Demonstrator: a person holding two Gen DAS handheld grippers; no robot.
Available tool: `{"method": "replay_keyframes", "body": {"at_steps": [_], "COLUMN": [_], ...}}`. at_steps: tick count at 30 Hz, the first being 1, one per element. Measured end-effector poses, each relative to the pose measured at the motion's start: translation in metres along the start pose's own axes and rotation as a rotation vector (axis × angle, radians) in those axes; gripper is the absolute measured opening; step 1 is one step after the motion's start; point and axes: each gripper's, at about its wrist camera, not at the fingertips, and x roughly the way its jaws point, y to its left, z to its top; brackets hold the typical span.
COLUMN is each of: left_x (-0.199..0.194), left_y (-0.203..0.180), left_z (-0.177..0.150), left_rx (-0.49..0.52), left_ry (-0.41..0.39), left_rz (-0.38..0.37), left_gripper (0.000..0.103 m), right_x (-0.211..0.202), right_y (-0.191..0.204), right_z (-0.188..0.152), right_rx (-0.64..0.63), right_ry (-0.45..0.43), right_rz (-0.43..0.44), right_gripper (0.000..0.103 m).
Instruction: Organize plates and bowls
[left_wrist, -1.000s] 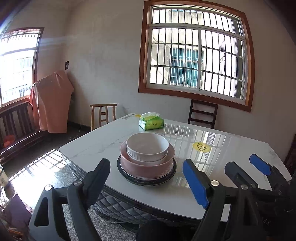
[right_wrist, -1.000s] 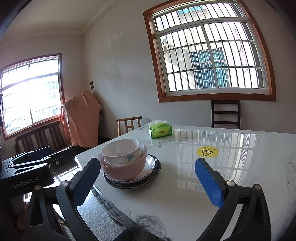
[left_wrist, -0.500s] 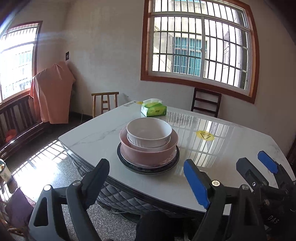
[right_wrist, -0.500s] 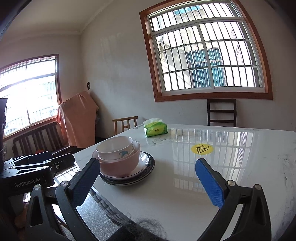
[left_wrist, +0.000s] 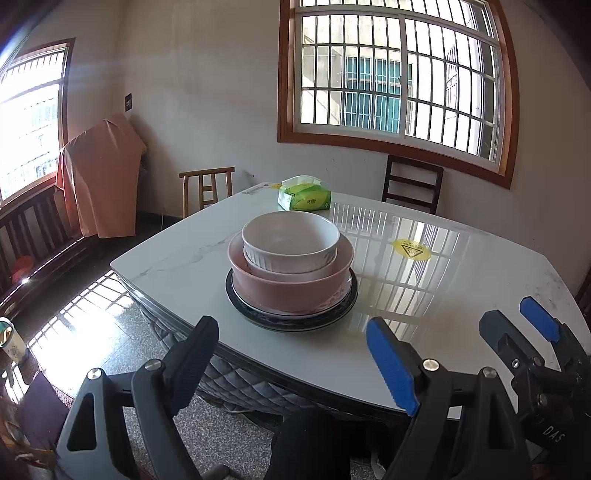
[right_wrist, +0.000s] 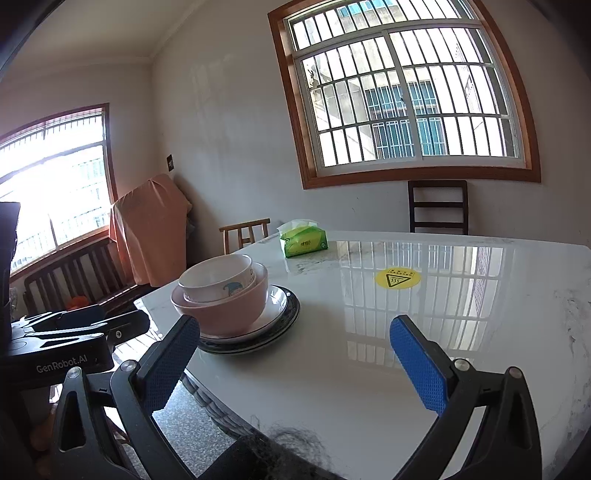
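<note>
A stack stands near the table's front left corner: a white bowl nested in a pink bowl, on a white plate over a dark-rimmed plate. The stack also shows in the right wrist view, with the white bowl, pink bowl and plates. My left gripper is open and empty, just short of the table edge in front of the stack. My right gripper is open and empty, to the right of the stack; it shows in the left wrist view.
The white marble table carries a green tissue pack at the back and a yellow warning sticker. Wooden chairs stand behind the table. An orange-covered object and a bench stand by the left wall.
Both grippers have moved closer to the stack, which looks larger and nearer in both views. Both stay open and empty. The dishes have not moved.
</note>
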Motion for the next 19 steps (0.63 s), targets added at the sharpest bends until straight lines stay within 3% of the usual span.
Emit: {"method": "replay_keyframes", "body": {"at_steps": [7,9,12,14,19], "left_x": [0.014,0.017,0.023,0.027,0.035], "left_y": [-0.013,-0.016,-0.017,-0.02,-0.03], "left_z": [-0.006,-0.01,-0.013,-0.014,-0.02], "left_rx": [0.043,0.048,0.053,0.048,0.052], "left_ry": [0.045,0.034,0.052,0.066,0.101], "left_rz": [0.02,0.06,0.051,0.046,0.038], "left_gripper": [0.086,0.086,0.086,0.086,0.086], "right_x": [0.006,0.013,0.022,0.028,0.058], "right_y": [-0.017,-0.027,-0.057,-0.086,-0.18], "right_z": [-0.004,-0.005,-0.004,-0.002,-0.002], "right_rx": [0.037,0.051,0.079,0.098,0.099], "right_ry": [0.044,0.092,0.167,0.213,0.432], "right_rz": [-0.005,-0.006,-0.049,-0.115,-0.354], "right_gripper": [0.103,0.103,0.103,0.103,0.103]}}
